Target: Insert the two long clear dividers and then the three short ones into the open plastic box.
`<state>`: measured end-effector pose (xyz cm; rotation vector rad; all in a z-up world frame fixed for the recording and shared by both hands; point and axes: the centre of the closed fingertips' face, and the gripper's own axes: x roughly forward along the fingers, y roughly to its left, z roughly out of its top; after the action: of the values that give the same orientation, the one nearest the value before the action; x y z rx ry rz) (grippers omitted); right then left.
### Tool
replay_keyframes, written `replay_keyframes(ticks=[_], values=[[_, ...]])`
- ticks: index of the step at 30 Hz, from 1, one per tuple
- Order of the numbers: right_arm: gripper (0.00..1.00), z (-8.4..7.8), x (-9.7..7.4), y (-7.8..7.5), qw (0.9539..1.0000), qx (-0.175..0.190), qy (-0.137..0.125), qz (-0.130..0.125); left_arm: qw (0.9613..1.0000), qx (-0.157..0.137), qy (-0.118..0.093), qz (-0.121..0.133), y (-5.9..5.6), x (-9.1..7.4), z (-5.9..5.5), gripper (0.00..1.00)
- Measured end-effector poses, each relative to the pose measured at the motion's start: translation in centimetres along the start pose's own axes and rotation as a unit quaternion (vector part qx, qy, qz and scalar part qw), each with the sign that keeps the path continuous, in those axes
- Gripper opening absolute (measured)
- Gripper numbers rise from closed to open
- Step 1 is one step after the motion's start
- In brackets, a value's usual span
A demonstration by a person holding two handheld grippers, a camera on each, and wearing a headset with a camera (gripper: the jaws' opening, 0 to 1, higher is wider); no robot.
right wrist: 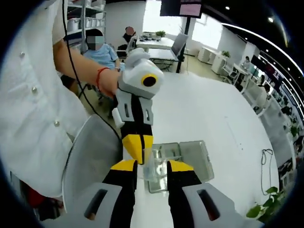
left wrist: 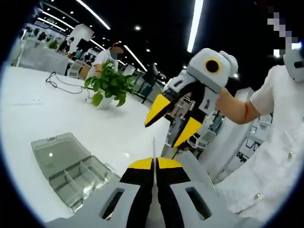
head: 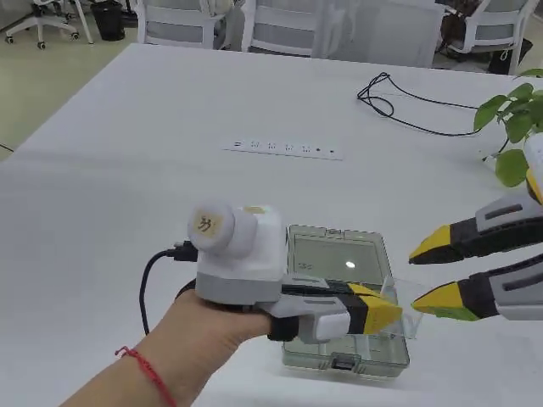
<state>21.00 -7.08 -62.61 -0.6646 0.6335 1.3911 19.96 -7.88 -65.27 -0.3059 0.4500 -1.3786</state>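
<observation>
My left hand-held gripper (head: 386, 309) pinches a clear divider (head: 407, 318), light, slick, probably brittle; my right hand-held gripper (head: 413, 279), jaws apart, should take its free edge just ahead squarely.

Covered and cropped
The left gripper (head: 382, 309) and its clear divider (right wrist: 153, 167) hide the near-left compartments of the plastic box (head: 335, 254); the right gripper (head: 413, 278) and leafy plant (head: 513, 119) run off the right edge.

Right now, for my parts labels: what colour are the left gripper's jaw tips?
Yellow on the left gripper; clearest in the head view.
</observation>
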Motion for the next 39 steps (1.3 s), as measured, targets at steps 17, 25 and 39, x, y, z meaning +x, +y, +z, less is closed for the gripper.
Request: replay_keyframes(ticks=[17,25,39], values=[[0.08,0.2,1.0,1.9,0.9868,0.048,-0.020,0.153,0.9937,0.105,-0.010,-0.039,-1.6,-0.9,0.8,0.00],[0.03,0.3,1.3,2.7,0.9836,0.052,-0.022,0.171,0.9923,0.116,-0.011,-0.042,-1.7,-1.1,0.7,0.00],[0.03,0.2,1.8,3.2,0.9831,0.042,-0.020,0.177,0.9900,0.136,0.001,-0.039,-1.9,-1.4,0.0,0.00]])
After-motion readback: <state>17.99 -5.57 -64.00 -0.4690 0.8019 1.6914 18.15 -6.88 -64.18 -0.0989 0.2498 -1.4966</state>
